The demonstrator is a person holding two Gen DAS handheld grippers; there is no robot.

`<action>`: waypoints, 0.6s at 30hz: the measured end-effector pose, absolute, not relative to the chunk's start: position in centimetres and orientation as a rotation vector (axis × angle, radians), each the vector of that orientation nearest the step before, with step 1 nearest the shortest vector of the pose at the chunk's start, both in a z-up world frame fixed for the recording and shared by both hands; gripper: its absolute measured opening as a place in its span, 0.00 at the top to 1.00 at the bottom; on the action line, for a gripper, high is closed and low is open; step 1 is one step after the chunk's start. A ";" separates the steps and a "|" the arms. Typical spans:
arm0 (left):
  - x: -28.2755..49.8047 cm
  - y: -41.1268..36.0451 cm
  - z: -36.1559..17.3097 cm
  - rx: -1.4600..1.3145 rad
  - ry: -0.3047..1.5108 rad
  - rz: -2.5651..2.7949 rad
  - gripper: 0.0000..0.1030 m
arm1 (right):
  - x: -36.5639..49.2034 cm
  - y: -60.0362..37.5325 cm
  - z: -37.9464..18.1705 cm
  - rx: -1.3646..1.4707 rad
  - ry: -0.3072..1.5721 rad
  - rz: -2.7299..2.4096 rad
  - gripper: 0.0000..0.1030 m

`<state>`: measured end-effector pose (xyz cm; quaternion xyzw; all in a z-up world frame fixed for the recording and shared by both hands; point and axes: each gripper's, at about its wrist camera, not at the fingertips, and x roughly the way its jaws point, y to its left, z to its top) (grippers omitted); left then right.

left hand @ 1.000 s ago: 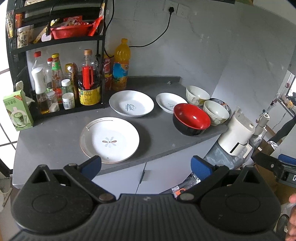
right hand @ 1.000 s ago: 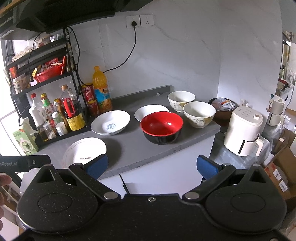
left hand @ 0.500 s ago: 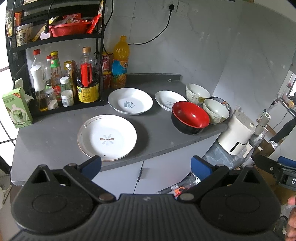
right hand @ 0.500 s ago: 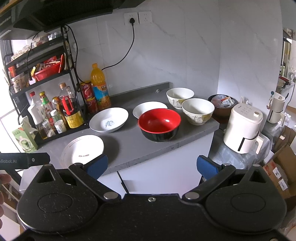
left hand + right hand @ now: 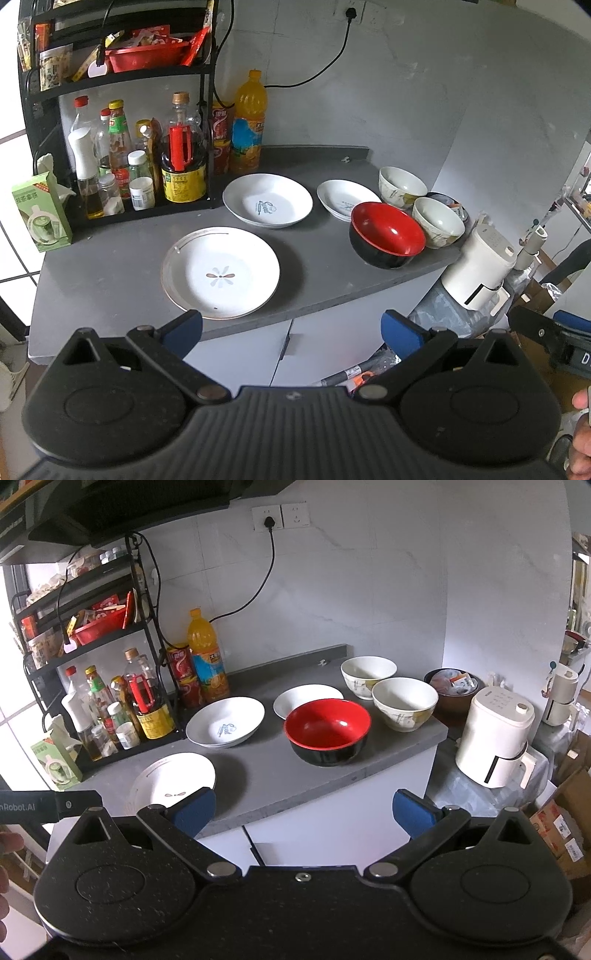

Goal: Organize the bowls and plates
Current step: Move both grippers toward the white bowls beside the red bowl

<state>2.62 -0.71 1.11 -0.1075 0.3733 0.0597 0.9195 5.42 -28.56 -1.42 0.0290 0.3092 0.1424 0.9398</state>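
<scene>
Left gripper [image 5: 291, 326] and right gripper [image 5: 303, 810] both hold their jaws wide apart, gripping nothing, short of the grey counter [image 5: 266, 771]; on it, a flat white plate [image 5: 220, 272] with a flower motif lies near left; two deeper white plates [image 5: 267, 200] farther back; a red-and-black bowl [image 5: 327, 731] near right; two cream bowls [image 5: 404, 703] beyond it.

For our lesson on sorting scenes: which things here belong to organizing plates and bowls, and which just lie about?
Job: flower plate, blue-print plate, small plate, red bowl, two cream bowls.

Lying about: orange drink bottle, sauce bottles rack, white appliance, green carton.
</scene>
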 end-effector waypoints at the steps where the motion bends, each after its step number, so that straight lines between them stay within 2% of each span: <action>1: 2.7 -0.6 1.1 -0.220 0.770 0.125 0.01 | 5.6 -28.5 -1.4 0.061 0.632 0.292 0.00; 10: 4.4 0.0 0.8 -0.223 0.785 0.113 0.01 | 7.3 -27.8 -1.7 0.079 0.634 0.300 0.00; 18: 9.1 0.3 -0.4 -0.223 0.797 0.077 0.01 | 10.7 -27.6 -2.0 0.078 0.586 0.234 0.00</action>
